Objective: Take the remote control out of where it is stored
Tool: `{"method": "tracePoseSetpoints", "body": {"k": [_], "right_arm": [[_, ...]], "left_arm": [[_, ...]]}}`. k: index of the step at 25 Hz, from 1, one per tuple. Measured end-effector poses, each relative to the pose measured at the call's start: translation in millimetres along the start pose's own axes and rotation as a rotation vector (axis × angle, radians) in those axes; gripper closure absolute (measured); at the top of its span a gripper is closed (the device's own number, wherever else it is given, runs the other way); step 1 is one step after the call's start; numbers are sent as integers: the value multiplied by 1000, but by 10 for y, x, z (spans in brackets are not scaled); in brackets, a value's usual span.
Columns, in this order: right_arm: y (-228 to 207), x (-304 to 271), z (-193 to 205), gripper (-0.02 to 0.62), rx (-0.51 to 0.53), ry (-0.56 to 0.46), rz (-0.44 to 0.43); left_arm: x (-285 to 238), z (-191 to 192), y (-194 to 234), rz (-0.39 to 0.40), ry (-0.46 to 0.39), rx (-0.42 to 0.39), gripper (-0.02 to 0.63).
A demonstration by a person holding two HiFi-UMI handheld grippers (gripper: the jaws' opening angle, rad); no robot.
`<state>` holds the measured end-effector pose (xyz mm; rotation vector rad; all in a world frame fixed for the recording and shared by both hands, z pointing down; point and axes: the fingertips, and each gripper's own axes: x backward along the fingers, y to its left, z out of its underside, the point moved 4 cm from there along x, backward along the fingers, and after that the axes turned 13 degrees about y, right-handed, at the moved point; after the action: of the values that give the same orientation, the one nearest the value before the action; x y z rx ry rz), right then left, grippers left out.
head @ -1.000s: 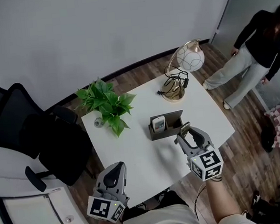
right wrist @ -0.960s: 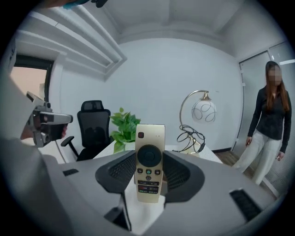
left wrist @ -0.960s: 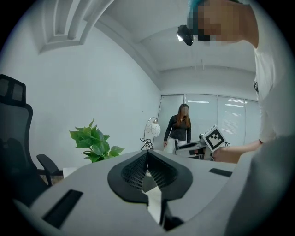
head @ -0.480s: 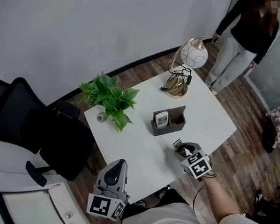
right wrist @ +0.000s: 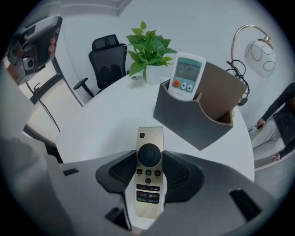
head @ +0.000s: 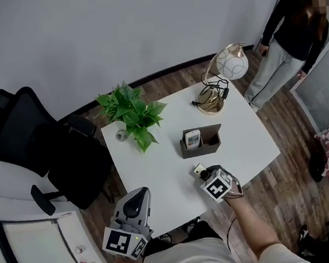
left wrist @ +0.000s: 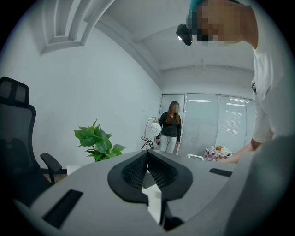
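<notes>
Two remotes show here. A slim champagne-gold remote control (right wrist: 149, 171) with a round black pad sits clamped between the dark ribbed pads of the right hand-held gripper (head: 205, 175). A white remote with a small screen (right wrist: 186, 76) stands in the grey and brown open-topped holder box (right wrist: 193, 124).

The gold one is already clear of the box. It is held low over the white counter (head: 157, 175), in the lower middle of the head view and near the counter's lower edge. The jaws grip it across its button half, and the upper end pokes out past the tips. The left hand-held gripper (left wrist: 147, 161) hangs at the lower left of the head view with its pads drawn together on nothing.

Risks, as I judge them:
- The grip is on smooth, narrow sides with a long end free, so a tilt or a quick swing could pivot the remote or let it slide out.
- A release this near the counter's edge could send it to the wooden floor.
- Moving back toward the box could knock the white remote or shift the light holder.
</notes>
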<state>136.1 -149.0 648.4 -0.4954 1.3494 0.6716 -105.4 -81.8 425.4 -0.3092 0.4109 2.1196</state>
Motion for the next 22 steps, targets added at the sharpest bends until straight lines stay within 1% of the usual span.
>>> {"method": "tracePoseSetpoints", "body": {"k": [6,11,16,18,20,22], "right_arm": [[44,-235,-65,411,67,97,-11],[48,-326,-47,411,79,120,-23],[47,-332,-47,408,78,95,-27],[55,-320,-37,371,70,79,-47],[56,-257,-34,350,49,43,-61],[24,-101,-64,347,19,-28,-38]], "left_arm": [[10,24,25,-15,5,8,598],[14,24,40,-21,1,11,598],[4,28,31,-18,0,13,598],[-4,19,16,-13,0,11,598],[-9,6,-3,-7,-3,7,598],[-10,-10,-20,-2,-7,3,598]]}}
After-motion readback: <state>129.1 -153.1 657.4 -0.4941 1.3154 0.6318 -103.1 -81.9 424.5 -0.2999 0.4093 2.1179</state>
